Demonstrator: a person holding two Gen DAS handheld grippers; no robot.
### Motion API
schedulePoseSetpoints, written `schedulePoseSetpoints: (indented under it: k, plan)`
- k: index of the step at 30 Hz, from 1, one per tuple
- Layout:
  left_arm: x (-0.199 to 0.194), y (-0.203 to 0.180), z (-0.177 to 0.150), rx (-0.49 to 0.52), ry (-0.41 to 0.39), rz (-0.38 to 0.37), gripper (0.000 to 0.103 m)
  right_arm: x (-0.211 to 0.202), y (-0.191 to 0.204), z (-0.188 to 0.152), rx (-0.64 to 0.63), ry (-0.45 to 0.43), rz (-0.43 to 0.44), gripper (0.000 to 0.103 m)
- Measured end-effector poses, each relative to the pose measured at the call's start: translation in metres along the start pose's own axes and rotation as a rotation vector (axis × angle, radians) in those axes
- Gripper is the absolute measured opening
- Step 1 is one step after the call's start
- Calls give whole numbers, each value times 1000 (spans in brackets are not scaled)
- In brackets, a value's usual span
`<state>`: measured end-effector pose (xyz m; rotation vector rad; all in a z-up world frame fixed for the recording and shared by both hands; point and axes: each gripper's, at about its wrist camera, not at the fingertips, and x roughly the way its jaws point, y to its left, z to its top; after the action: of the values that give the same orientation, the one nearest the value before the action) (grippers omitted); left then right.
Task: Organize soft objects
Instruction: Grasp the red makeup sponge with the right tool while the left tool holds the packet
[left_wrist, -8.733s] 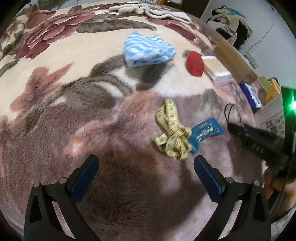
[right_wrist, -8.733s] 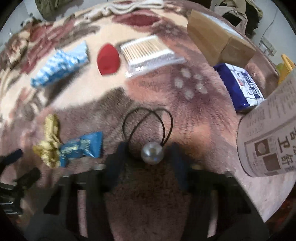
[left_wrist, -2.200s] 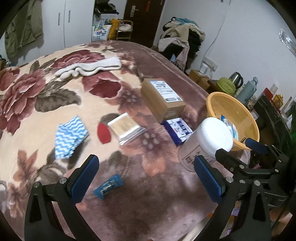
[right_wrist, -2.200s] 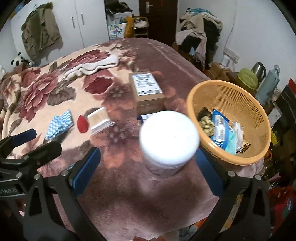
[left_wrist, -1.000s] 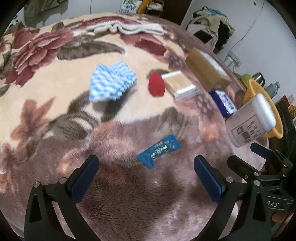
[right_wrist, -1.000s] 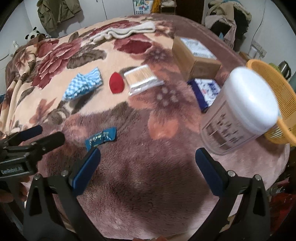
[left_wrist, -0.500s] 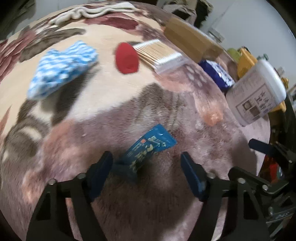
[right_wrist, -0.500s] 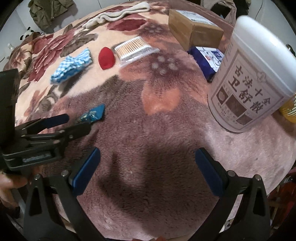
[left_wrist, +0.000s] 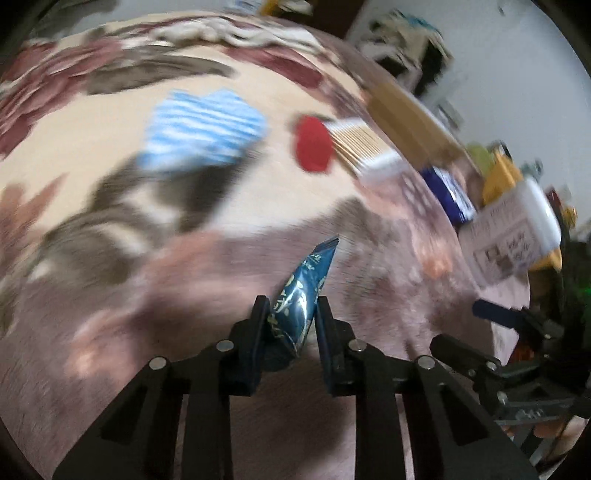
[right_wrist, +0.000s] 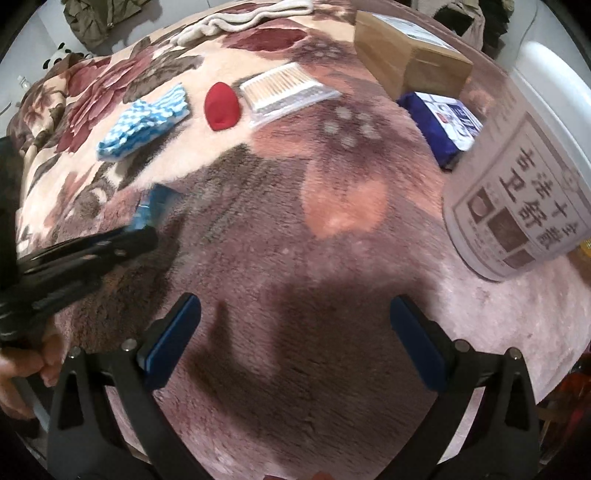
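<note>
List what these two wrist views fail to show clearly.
- Blue sachet: its lower end is hidden between the left gripper fingers; the print is too blurred to read.
- Yellow basket: left view, mostly hidden behind the white jar, and motion-blurred.
- White jar: right view, cut off by the frame edge.
- Blue-and-white cloth: left view, smeared; the right view shows it sharper.

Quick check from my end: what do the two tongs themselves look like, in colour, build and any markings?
Both are matte black plastic frames with triangular cut-outs and silver rivets at the joints. The right tongs carry flat blue pads on the fingertips. The left tongs look dark at the fingers; pad colour is hard to tell. A bare hand grips the left handle. No readable markings, no sleeves visible.
</note>
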<state>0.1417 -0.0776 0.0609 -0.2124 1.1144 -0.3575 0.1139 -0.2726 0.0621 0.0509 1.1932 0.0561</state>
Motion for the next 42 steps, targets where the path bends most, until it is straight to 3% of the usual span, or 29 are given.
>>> schedulePoseSetpoints:
  k: [4, 9, 16, 24, 29, 32, 34, 37, 38, 39, 42]
  plan:
    - [-23, 37, -5, -99, -59, 86, 24, 6, 16, 5, -30, 1, 10, 103]
    - [-14, 68, -8, -172, -35, 137, 24, 17, 38, 11, -50, 5, 36, 103]
    - [0, 81, -2, -244, -61, 112, 31, 25, 52, 38, -53, -27, 35, 103]
    - [4, 88, -9, -265, -149, 101, 28, 30, 56, 71, -60, -83, 63, 102]
    - [-1, 95, -10, -291, -177, 62, 28, 35, 63, 104, -80, -179, 19, 102]
    - [0, 97, -11, -298, -176, 57, 28, 50, 63, 125, -66, -181, -3, 92]
    - [0, 98, -12, -307, -177, 54, 28, 62, 66, 133, -72, -157, -13, 78]
    - [2, 101, -10, -326, -175, 42, 28, 74, 73, 139, -103, -153, -30, 71]
    - [3, 102, -10, -331, -173, 39, 28, 78, 76, 139, -120, -148, -32, 64]
    - [3, 103, -10, -334, -172, 36, 28, 80, 78, 140, -129, -131, -35, 38]
    - [4, 104, -10, -341, -166, 27, 28, 77, 80, 132, -148, -133, -39, 36]
